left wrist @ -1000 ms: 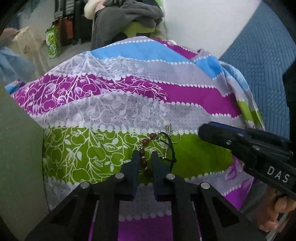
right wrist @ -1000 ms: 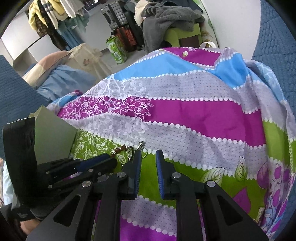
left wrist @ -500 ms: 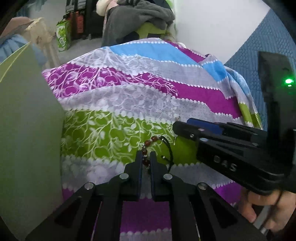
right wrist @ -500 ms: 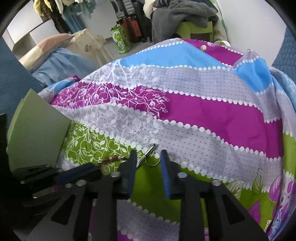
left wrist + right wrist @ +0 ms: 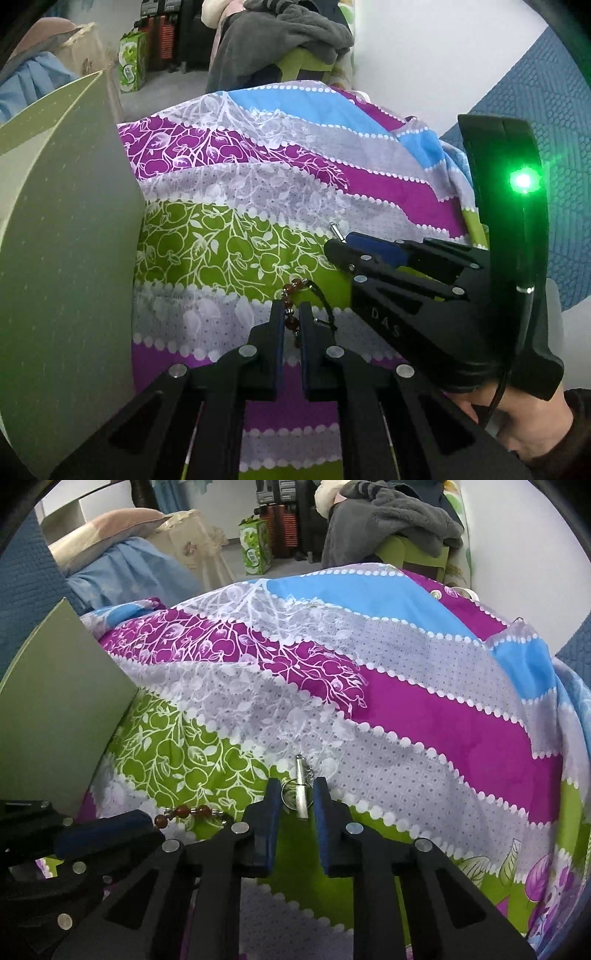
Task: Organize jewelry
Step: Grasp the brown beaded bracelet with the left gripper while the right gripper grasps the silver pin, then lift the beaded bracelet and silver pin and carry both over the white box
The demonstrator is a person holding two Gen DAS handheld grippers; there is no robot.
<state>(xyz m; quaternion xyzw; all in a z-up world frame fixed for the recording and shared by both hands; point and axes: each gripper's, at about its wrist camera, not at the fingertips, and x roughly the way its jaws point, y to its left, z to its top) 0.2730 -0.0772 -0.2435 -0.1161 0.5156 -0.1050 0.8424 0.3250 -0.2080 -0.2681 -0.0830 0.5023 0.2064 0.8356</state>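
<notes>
Since a second ago both my hands have slid toward the green board on my left, which now fills the left side of the left wrist view, and my right tongs have crossed in close beside the left ones. Their jaws widened briefly and have just been closing again around the bracelet's metal bar clasp.

My left tongs are pinched nearly together on the red-brown bead bracelet; a few beads sit squeezed between the dark pads, while more beads and a black cord loop curve out above and to the right of the tips, over the striped bedsheet.

In the right wrist view the silver bar and its small ring stand between the blue pads with a sliver of gap on each side, so I cannot tell whether the pads press on it. A run of beads trails left from there toward my left tongs.

Both tools tilt steeply down at the bedsheet. My right hand wraps the handle at lower right, dark sleeve at the wrist.
</notes>
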